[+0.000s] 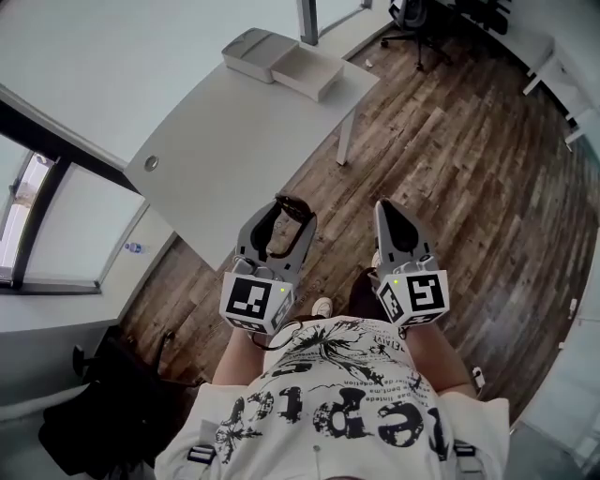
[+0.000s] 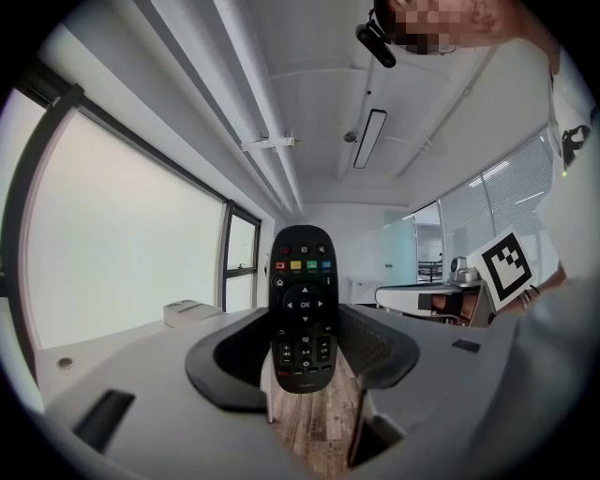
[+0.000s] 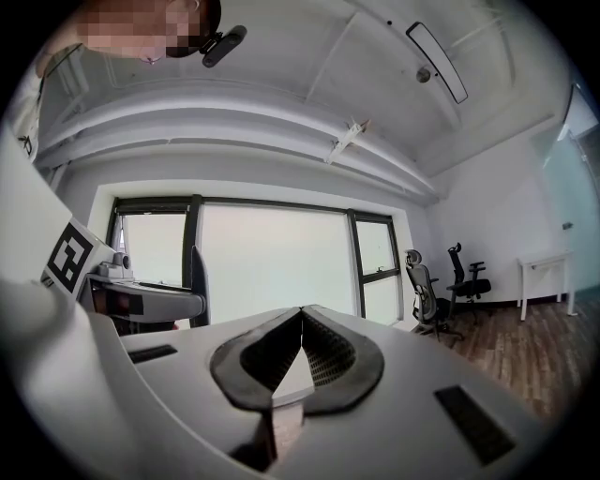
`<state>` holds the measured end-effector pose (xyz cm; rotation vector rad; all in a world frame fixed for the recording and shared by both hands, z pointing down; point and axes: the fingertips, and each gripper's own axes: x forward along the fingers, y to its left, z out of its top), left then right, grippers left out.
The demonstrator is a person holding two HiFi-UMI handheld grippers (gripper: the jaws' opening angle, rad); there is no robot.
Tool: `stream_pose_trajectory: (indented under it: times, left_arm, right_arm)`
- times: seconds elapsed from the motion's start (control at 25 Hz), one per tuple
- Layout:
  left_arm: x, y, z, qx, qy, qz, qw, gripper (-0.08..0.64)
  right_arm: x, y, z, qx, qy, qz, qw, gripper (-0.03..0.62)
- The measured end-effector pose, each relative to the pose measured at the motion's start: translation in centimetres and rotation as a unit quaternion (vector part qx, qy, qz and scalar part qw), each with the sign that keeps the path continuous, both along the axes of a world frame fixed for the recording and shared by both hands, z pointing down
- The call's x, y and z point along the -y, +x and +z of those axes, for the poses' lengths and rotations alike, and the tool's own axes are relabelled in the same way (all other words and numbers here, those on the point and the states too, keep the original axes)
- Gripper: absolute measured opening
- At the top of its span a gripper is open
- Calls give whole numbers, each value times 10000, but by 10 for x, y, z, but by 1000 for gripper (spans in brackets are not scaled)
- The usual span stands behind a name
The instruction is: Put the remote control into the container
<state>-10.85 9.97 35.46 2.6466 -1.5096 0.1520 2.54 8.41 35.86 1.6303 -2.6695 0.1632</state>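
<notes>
My left gripper (image 1: 289,210) is shut on the black remote control (image 2: 302,309), which stands upright between the jaws with its coloured buttons facing the camera. In the head view the remote (image 1: 293,205) shows only as a dark end at the fingertips. The gripper hangs over the wooden floor, short of the table's near edge. The container (image 1: 306,71) is a white open box at the table's far end, with its lid (image 1: 251,52) beside it; it also appears as a small box (image 2: 187,311) in the left gripper view. My right gripper (image 1: 386,210) is shut and empty, level with the left one.
A white table (image 1: 234,141) runs from the window side toward the middle of the room. An office chair (image 1: 412,19) stands beyond it. A black bag (image 1: 103,394) lies on the floor at the lower left, and a water bottle (image 1: 134,247) sits by the window.
</notes>
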Motion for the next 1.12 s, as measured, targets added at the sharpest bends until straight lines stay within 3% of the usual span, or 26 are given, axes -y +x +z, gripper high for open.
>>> stream_pose_trajectory:
  times: [0.28, 0.72, 1.12]
  left_arm:
    - [68, 51, 3, 70, 3, -383, 9992, 235]
    - [177, 187, -7, 102, 72, -782, 9969, 234]
    - [257, 186, 13, 258, -242, -1294, 9910, 235]
  right_arm:
    - [78, 51, -3, 28, 142, -291, 9995, 5]
    - [200, 188, 6, 36, 12, -665, 9978, 5]
    - [290, 177, 22, 42, -139, -1250, 9920, 5]
